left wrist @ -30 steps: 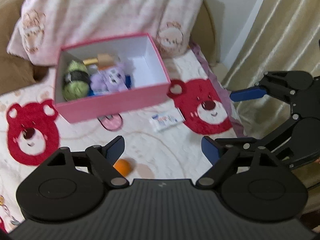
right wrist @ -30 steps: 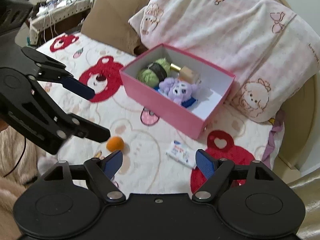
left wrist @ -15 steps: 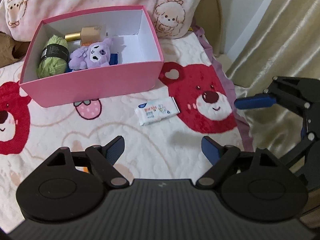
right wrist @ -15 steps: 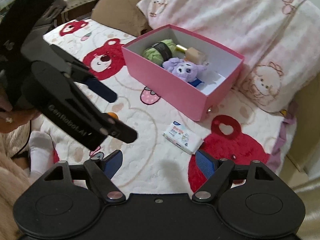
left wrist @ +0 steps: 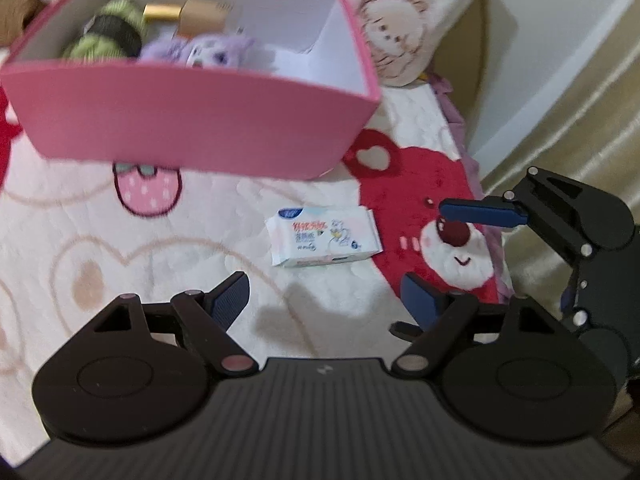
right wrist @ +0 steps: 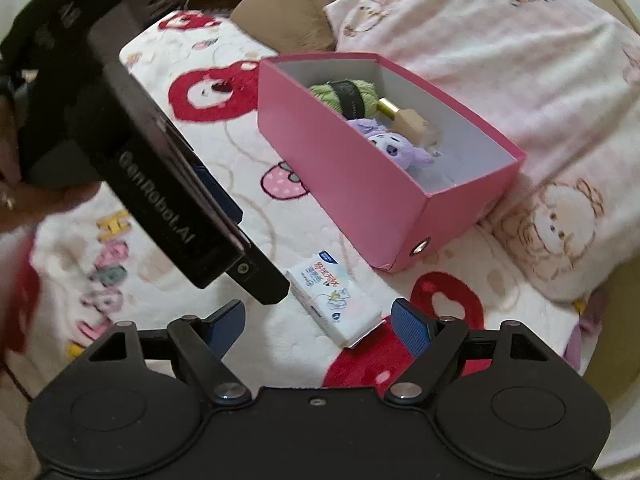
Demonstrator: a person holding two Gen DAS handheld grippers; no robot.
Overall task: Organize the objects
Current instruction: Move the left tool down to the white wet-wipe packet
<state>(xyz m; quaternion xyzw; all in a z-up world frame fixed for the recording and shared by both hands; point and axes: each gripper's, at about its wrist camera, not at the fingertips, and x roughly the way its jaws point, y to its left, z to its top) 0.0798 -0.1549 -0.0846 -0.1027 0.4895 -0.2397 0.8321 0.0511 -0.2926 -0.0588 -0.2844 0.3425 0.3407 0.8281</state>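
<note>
A white tissue pack point(left wrist: 323, 235) lies on the bear-print blanket, just ahead of my open, empty left gripper point(left wrist: 324, 304). It also shows in the right wrist view point(right wrist: 335, 300), close in front of my open, empty right gripper point(right wrist: 318, 326). Behind it stands an open pink box point(left wrist: 192, 128) holding green yarn point(left wrist: 108, 40), a gold-capped bottle point(left wrist: 188, 16) and a purple plush toy point(left wrist: 212, 50). The box also shows in the right wrist view point(right wrist: 352, 184). The right gripper appears at the right of the left wrist view point(left wrist: 460, 256).
A pink pillow with bear print point(right wrist: 520, 80) leans behind the box. A brown cushion point(right wrist: 288, 20) lies at the back left. The bed's right edge, a wall and a beige curtain point(left wrist: 580, 120) are at the right. The left gripper's body point(right wrist: 160, 168) fills the left side.
Both grippers have moved forward and down toward the tissue pack, which is now larger and nearer. The orange ball has gone out of view. Both jaws stay open.
</note>
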